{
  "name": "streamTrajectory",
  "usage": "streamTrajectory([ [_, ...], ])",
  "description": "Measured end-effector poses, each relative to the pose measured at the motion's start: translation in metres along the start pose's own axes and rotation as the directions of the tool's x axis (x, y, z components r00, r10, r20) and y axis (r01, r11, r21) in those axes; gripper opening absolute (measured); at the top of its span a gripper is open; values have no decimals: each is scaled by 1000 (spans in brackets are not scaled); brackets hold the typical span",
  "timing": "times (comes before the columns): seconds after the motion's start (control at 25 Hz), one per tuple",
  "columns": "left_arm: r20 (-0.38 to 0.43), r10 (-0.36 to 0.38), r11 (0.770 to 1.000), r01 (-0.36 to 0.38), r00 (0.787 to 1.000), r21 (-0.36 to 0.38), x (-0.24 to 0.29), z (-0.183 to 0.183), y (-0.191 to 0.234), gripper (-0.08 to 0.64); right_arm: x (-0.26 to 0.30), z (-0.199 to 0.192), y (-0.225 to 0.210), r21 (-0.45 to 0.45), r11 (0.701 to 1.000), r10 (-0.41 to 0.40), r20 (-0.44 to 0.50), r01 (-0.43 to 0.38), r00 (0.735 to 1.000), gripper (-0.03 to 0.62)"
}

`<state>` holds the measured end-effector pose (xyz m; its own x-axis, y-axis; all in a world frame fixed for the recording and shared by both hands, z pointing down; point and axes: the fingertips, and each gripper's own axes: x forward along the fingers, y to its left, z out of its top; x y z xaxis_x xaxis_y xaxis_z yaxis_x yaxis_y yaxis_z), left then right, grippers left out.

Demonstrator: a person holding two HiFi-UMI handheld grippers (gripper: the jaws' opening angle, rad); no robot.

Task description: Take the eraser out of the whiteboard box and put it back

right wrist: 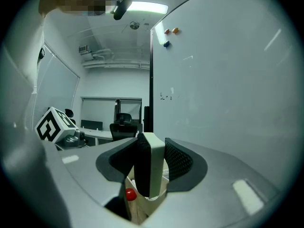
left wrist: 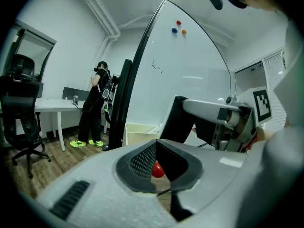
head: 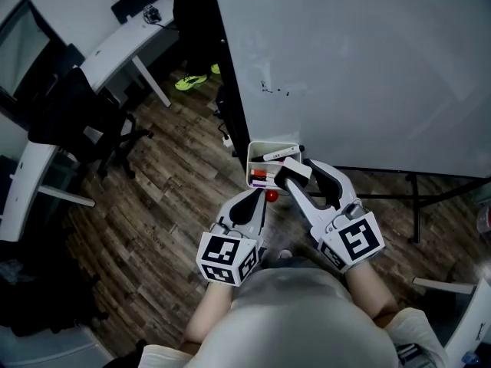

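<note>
The white whiteboard box [head: 273,145] hangs at the lower left corner of the whiteboard [head: 360,67], with markers [head: 279,155] lying in it. My right gripper [head: 296,173] is shut on the eraser [head: 293,168], a white block with a black felt side, held just at the box's front right edge. In the right gripper view the eraser [right wrist: 149,163] stands upright between the pads, with the box [right wrist: 160,194] below it. My left gripper [head: 258,193] is shut and holds nothing, just in front of the box. A small red round thing [head: 270,195] shows beyond its tips.
A black office chair [head: 84,121] and white desks [head: 126,41] stand to the left on the wood floor. A person [left wrist: 97,106] in dark clothes stands by the far desk. The whiteboard's stand bar [head: 414,202] runs low on the right.
</note>
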<state>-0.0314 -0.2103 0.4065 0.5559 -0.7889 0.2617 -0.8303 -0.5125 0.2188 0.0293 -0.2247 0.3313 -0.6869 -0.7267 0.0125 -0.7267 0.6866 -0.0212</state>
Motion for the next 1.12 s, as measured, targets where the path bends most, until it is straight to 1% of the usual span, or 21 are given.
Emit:
streamTrajectory([
  [0.6,-14,5,1000,-5,1000,-10,10,-4,4,5,10,-15,-5,0,1000,24,-33,-24,999,183],
  [1.12,-12,14,1000,-14,1000,-12,12,-4,5,4,16,-33,-8,9,1000,22,-68,-21,997,184],
])
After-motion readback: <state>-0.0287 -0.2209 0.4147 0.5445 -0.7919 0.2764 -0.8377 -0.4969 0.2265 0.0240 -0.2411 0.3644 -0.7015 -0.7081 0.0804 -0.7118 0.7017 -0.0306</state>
